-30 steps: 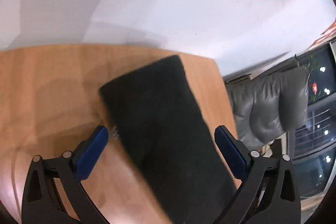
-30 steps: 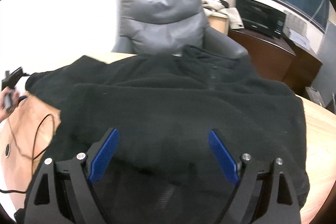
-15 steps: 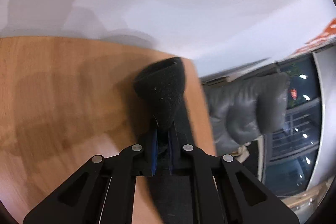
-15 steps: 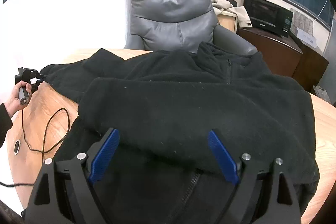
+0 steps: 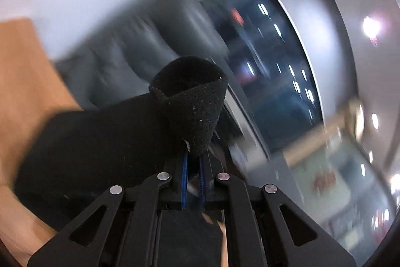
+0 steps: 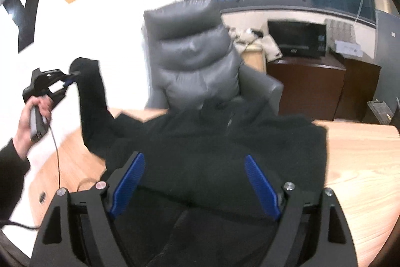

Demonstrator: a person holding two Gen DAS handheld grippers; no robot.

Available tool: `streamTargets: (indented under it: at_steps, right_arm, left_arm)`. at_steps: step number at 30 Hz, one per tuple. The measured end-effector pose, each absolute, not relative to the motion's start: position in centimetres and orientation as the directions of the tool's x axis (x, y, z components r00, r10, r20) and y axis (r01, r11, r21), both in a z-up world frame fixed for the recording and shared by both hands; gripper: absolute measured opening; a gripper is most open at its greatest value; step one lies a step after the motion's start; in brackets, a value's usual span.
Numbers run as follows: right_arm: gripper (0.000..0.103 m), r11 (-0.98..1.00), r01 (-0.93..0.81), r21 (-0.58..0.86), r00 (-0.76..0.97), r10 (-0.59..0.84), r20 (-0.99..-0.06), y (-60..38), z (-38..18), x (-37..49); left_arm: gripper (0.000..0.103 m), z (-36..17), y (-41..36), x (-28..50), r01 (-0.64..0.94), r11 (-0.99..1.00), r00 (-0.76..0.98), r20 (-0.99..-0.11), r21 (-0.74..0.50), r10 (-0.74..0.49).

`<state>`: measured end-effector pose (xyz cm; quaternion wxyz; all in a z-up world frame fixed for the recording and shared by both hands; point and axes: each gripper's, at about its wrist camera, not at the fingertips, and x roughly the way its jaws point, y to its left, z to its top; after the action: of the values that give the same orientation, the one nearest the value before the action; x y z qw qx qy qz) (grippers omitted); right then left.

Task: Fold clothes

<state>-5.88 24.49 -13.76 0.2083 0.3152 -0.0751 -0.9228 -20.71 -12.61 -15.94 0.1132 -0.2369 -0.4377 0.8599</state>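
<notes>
One black fleece jacket point(image 6: 225, 154) lies on one wooden table point(image 6: 362, 154), and one of its sleeves point(image 6: 92, 101) is lifted off the surface, its single open cuff point(image 5: 190, 91) facing the left wrist camera. Two handheld grippers are in the room: the left gripper point(image 5: 192, 177) and the right gripper point(image 6: 195, 187), each with two blue pads. One hand point(image 6: 32, 116) shows, and one thin cable point(image 6: 56, 157) hangs from its handle. One grey leather armchair point(image 6: 195, 59) stands behind the table. One dark screen point(image 6: 297, 38) sits on one dark wooden cabinet point(image 6: 312, 91).
</notes>
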Motion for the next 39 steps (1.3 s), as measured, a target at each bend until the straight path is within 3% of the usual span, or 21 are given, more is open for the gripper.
streamTargets:
  at_steps: [5,9,13,15,16,18,20,22,26,27,29,31,32,33,34,36,39]
  right_arm:
    - [0.087,-0.912,0.298,0.281,-0.774,-0.404,-0.488,31.0,-11.2,-4.1]
    - [0.087,-0.921,0.240,0.307,-0.801,-0.366,-0.474,36.6,-11.0,-3.7]
    - [0.087,-0.911,0.193,0.364,-0.761,-0.373,-0.530,39.8,-13.6,-5.9]
    - [0.089,-0.904,0.170,0.393,-0.734,-0.382,-0.562,40.9,-15.2,-7.5]
    - [0.094,-0.899,0.161,0.407,-0.717,-0.390,-0.578,41.2,-16.1,-8.4]
    - [0.097,-0.889,0.155,0.432,-0.672,-0.415,-0.613,40.8,-17.9,-10.5]
    - [0.097,-0.879,0.159,0.449,-0.621,-0.443,-0.647,39.8,-19.9,-12.7]
    - [0.097,-0.875,0.169,0.454,-0.582,-0.461,-0.670,38.3,-21.9,-14.2]
    - [0.097,-0.896,0.156,0.416,-0.511,-0.434,-0.742,35.1,-26.1,-16.6]
    - [0.089,-0.906,0.152,0.396,-0.492,-0.417,-0.764,34.3,-27.1,-17.1]
    - [0.063,-0.925,0.171,0.339,-0.461,-0.379,-0.803,32.8,-28.3,-17.5]
    - [0.021,-0.930,0.188,0.314,-0.461,-0.366,-0.808,31.9,-28.4,-17.7]
    - [0.010,-0.925,0.187,0.330,-0.468,-0.379,-0.798,31.8,-27.7,-17.8]
    - [0.007,-0.920,0.192,0.342,-0.486,-0.392,-0.781,31.7,-26.7,-17.8]
    - [0.005,-0.915,0.216,0.340,-0.530,-0.402,-0.746,31.5,-24.7,-17.3]
    - [0.005,-0.909,0.296,0.293,-0.636,-0.416,-0.650,30.7,-20.0,-15.8]
    - [0.005,-0.925,0.265,0.273,-0.614,-0.380,-0.692,31.1,-21.4,-15.7]
  left_arm:
    - [0.006,-19.4,5.2,-21.2,-0.068,-0.635,-0.731,-0.394,-0.770,0.557]
    - [0.006,-24.7,14.8,-19.1,-0.070,-0.684,-0.645,-0.491,-0.726,0.586]
    - [0.008,-28.8,21.1,-17.3,-0.073,-0.761,-0.576,-0.596,-0.645,0.560]
    - [0.014,-28.5,21.6,-15.4,-0.090,-0.768,-0.552,-0.610,-0.635,0.569]
    - [0.023,-27.9,21.4,-14.6,-0.102,-0.762,-0.547,-0.603,-0.640,0.580]
    - [0.042,-26.0,20.1,-12.8,-0.143,-0.744,-0.548,-0.574,-0.652,0.608]
    - [0.068,-25.0,17.6,-11.0,-0.187,-0.735,-0.569,-0.538,-0.652,0.621]
    - [0.078,-23.3,14.3,-9.5,-0.201,-0.785,-0.626,-0.540,-0.586,0.562]
    - [0.078,-24.4,7.0,-9.5,-0.095,-0.859,-0.656,-0.618,-0.503,0.434]
    - [0.078,-25.2,4.9,-9.7,-0.049,-0.865,-0.651,-0.641,-0.499,0.407]
    - [0.077,-27.5,1.3,-11.4,0.026,-0.870,-0.626,-0.687,-0.493,0.370]
    - [0.075,-30.1,-1.7,-13.0,0.092,-0.870,-0.606,-0.721,-0.484,0.336]
    - [0.072,-31.3,-3.2,-13.1,0.133,-0.859,-0.597,-0.732,-0.494,0.329]
    - [0.070,-32.6,-4.8,-13.2,0.174,-0.846,-0.588,-0.742,-0.504,0.322]
    - [0.060,-34.0,-5.0,-14.4,0.196,-0.808,-0.589,-0.726,-0.555,0.355]
    - [0.061,-34.7,-5.9,-14.3,0.186,-0.773,-0.610,-0.688,-0.606,0.393]
    - [0.057,-35.0,-6.0,-13.6,0.167,-0.765,-0.621,-0.669,-0.622,0.408]
